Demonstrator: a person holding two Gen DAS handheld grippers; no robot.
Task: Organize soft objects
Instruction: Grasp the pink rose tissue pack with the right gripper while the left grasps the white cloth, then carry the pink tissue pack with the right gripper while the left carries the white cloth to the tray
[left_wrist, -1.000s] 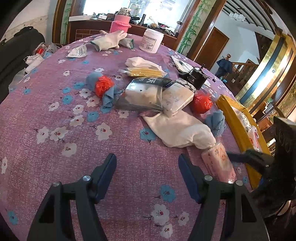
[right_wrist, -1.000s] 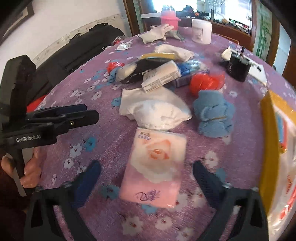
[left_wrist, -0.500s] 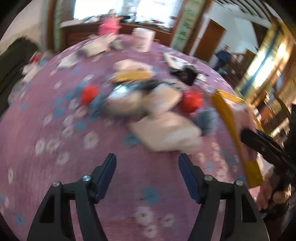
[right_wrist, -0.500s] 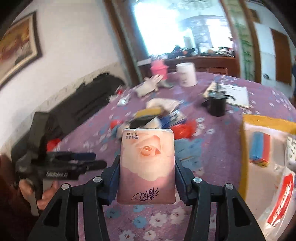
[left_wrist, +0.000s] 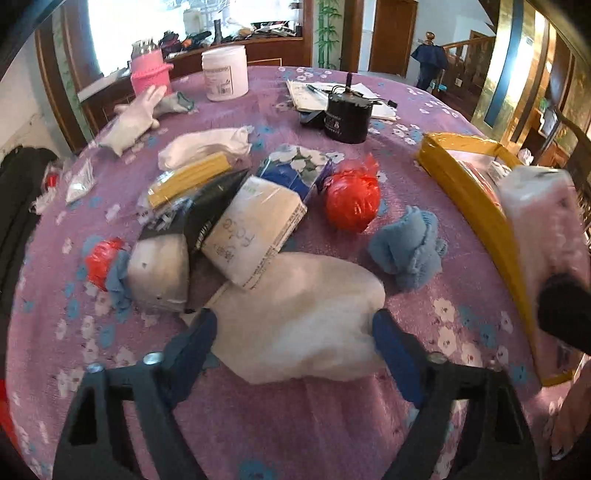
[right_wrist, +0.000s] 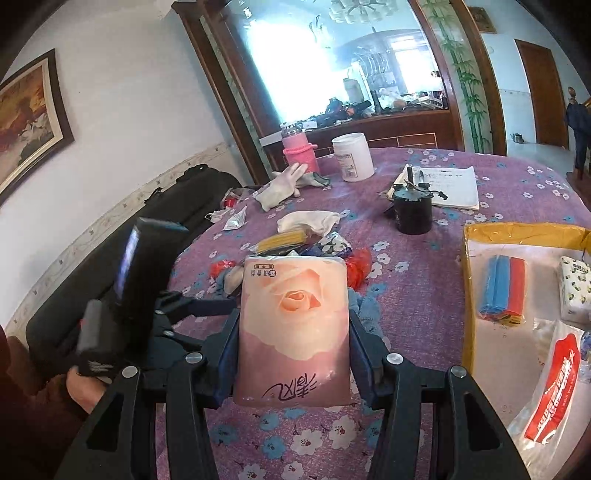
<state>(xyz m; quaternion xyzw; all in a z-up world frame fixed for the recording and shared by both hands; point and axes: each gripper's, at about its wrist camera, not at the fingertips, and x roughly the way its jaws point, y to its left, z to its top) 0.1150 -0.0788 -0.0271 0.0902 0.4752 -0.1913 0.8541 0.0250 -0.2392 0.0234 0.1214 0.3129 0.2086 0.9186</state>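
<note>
A white cloth (left_wrist: 303, 321) lies on the purple flowered tablecloth (left_wrist: 461, 332), puffed up between the fingers of my left gripper (left_wrist: 295, 332). Its jaws are closing, and both blue pads touch the cloth's edges. My right gripper (right_wrist: 293, 354) is shut on a pink rose-printed tissue pack (right_wrist: 293, 314) and holds it upright above the table. That pack (left_wrist: 543, 229) shows blurred at the right of the left wrist view. A yellow box (right_wrist: 467, 295) stands to its right, also visible as the yellow box (left_wrist: 465, 192).
Behind the cloth lie a white tissue pack (left_wrist: 255, 236), a red ball (left_wrist: 352, 203), a blue cloth bundle (left_wrist: 410, 251) and a yellow packet (left_wrist: 192, 181). Farther back stand a black jar (left_wrist: 347, 118), a white tub (left_wrist: 225, 74) and a pink bottle (left_wrist: 151, 74). The box holds several packets.
My right gripper closed on the pink pack and lifted it off the table. My left gripper moved forward to the white cloth and its jaws narrowed around it.
</note>
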